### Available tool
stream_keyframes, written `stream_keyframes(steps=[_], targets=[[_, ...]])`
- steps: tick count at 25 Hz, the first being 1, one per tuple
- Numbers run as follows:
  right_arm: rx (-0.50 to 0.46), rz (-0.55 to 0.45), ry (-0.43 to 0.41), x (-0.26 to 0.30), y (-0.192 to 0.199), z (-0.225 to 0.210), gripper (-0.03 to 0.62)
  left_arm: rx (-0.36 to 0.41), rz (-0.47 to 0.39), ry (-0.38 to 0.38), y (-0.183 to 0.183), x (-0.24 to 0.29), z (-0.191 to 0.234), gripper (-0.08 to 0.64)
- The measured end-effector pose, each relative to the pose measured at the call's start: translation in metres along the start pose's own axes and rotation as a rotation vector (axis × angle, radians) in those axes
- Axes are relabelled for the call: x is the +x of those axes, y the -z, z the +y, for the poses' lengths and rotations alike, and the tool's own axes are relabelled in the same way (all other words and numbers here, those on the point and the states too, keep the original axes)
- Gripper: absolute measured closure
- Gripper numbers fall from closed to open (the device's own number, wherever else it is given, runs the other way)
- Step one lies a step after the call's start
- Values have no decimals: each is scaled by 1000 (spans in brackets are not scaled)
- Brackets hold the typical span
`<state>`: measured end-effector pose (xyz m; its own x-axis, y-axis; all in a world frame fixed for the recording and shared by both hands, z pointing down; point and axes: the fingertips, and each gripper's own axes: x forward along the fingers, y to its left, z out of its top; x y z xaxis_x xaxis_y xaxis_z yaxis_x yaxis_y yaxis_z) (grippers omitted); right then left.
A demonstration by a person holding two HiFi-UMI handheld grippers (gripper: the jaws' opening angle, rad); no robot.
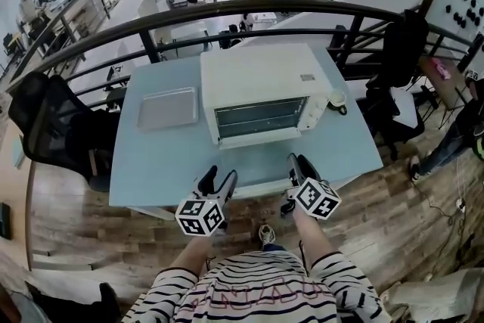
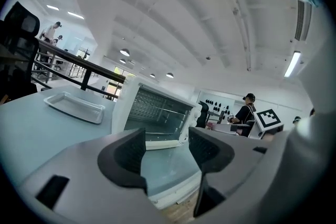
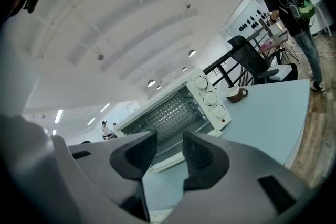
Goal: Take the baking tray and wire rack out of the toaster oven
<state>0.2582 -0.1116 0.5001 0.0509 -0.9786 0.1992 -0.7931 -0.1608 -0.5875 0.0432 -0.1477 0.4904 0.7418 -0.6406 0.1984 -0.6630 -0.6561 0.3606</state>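
Note:
The white toaster oven [image 1: 261, 91] stands mid-table on the light blue table [image 1: 151, 178] with its door folded down toward me. The wire rack [image 3: 170, 111] sits inside it on a shelf, also seen as the rack [image 2: 153, 109] in the left gripper view. The silver baking tray [image 1: 168, 108] lies flat on the table left of the oven, and the tray [image 2: 73, 106] is empty. My left gripper [image 1: 219, 176] and right gripper [image 1: 299, 161] hover over the table's near edge, short of the oven door. Both are open with nothing between the jaws.
A cup [image 1: 337, 98] stands just right of the oven. A black chair [image 1: 53, 125] is at the table's left and another [image 1: 386, 110] at its right. A dark railing [image 1: 249, 10] curves behind the table. A person with a backpack [image 3: 286, 2] stands off to the right.

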Motion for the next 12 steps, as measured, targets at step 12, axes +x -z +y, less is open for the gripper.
stream_keyframes(steps=[12], targets=[[31, 41, -54, 89, -32, -21, 436, -20, -4, -56, -25, 89, 25, 290]])
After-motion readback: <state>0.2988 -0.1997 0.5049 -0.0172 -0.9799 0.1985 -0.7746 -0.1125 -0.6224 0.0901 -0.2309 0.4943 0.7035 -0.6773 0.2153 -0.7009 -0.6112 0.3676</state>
